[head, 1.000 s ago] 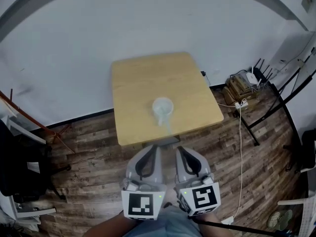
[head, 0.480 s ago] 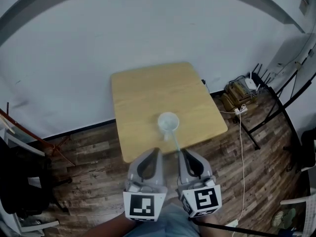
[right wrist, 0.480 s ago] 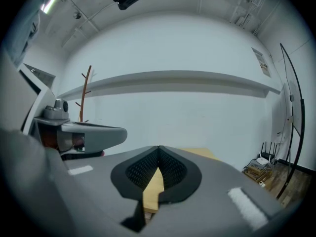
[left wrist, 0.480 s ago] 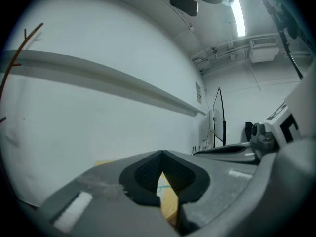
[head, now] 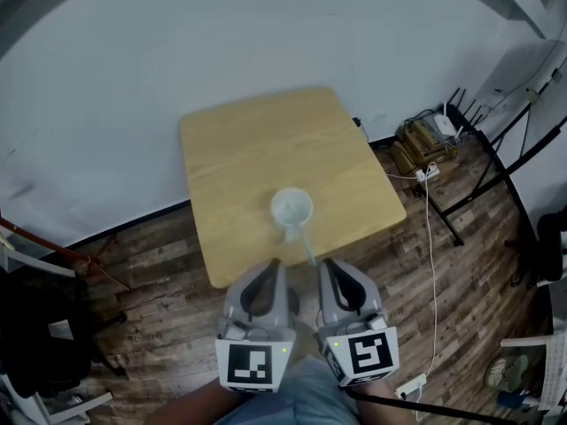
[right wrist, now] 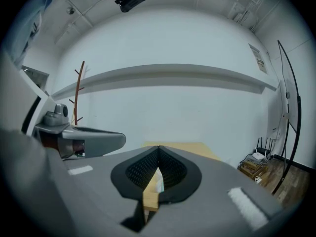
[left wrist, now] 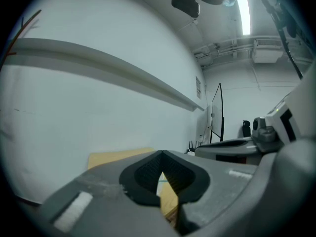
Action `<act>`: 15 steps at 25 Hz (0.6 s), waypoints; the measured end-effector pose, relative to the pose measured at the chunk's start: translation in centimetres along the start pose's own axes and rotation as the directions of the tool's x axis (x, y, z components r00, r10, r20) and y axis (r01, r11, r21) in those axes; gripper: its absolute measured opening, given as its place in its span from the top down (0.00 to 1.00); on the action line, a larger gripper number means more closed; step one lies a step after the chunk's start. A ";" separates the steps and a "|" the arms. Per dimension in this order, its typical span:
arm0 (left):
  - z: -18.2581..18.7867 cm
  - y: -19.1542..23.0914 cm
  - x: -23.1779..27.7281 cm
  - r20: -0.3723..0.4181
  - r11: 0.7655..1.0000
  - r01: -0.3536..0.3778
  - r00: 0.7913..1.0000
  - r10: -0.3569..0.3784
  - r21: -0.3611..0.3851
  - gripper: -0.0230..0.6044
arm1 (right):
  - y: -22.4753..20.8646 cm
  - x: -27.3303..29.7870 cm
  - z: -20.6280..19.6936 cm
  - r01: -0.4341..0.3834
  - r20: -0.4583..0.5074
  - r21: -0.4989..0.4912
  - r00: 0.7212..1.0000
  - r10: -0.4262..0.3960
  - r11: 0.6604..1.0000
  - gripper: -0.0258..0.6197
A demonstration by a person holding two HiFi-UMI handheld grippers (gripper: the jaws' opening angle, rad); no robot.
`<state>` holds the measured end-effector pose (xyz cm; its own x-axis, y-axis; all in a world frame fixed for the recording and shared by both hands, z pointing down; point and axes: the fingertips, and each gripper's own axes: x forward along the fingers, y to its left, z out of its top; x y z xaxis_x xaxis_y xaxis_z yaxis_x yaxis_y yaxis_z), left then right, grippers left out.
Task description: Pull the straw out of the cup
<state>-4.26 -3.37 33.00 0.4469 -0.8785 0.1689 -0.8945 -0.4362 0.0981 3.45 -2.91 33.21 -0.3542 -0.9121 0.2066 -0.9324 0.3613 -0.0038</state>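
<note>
A translucent white cup [head: 291, 208] stands near the front edge of the small wooden table [head: 239, 149]. A pale straw [head: 303, 242] leans out of it toward me, its free end above the table's near edge. My left gripper [head: 274, 263] and right gripper [head: 327, 263] hang side by side just short of that edge, both shut with nothing held. The straw's end lies between their tips without touching either. In the left gripper view the left gripper [left wrist: 161, 153] has its jaws met at the tip. The right gripper [right wrist: 158, 147] looks the same in its own view, with the table [right wrist: 190, 148] ahead.
A white wall [head: 266, 34] rises behind the table. On the wooden floor at the right lie a router and boxes [head: 434, 135], a white cable [head: 431, 264] and black stand legs [head: 496, 175]. Dark furniture [head: 35, 326] sits at the left.
Both grippers have come closer to the table's near edge, still side by side and shut. The cup and straw stand as before, now nearer the gripper tips.
</note>
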 end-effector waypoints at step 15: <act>1.6 1.9 8.4 -0.027 0.996 -0.070 0.997 0.071 0.049 0.93 | -4.9 7.9 1.7 -0.084 0.032 0.035 0.996 0.083 0.996 0.95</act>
<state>-2.17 -11.90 33.02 0.3822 -0.9017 0.2022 -0.9230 -0.3829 0.0376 5.11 -12.22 33.15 -0.4325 -0.8847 0.1739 -0.9013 0.4297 -0.0554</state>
